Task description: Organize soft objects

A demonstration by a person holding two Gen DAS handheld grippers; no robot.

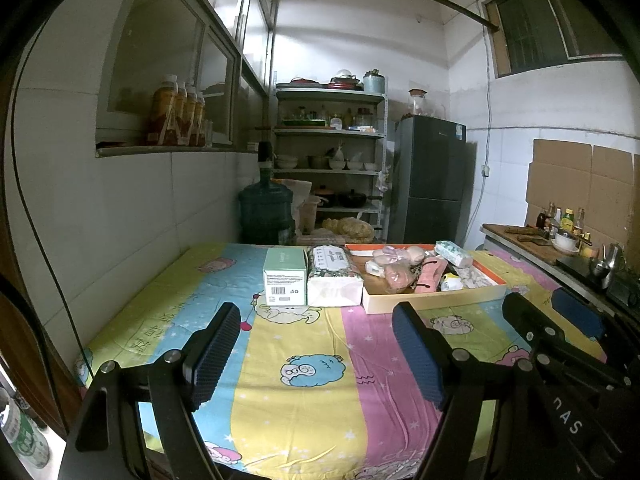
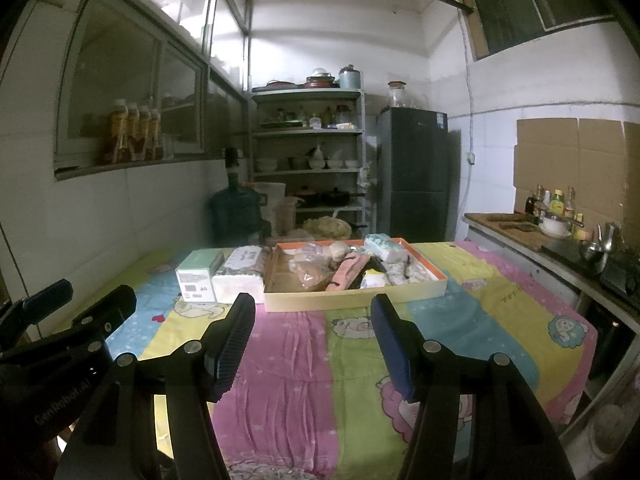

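Note:
An orange-rimmed shallow box point(image 1: 432, 300) point(image 2: 360, 298) sits at the far side of the table and holds several soft items: pink plush pieces point(image 1: 400, 268) point(image 2: 348, 272), tissue packs point(image 1: 454, 254) point(image 2: 384, 246) and small bags. A white tissue pack point(image 1: 334, 280) point(image 2: 240, 272) and a green carton point(image 1: 285, 278) point(image 2: 198, 274) stand left of it. My left gripper point(image 1: 316, 348) and my right gripper point(image 2: 312, 340) are both open and empty, held above the near part of the table, well short of the box.
The table wears a striped cartoon cloth point(image 1: 304, 392) point(image 2: 304, 380). A wall runs along its left side. Behind it stand a water jug point(image 1: 266, 208), a shelf rack point(image 1: 328, 160) and a dark fridge point(image 1: 432, 180). A counter with bottles point(image 2: 556, 216) lies to the right.

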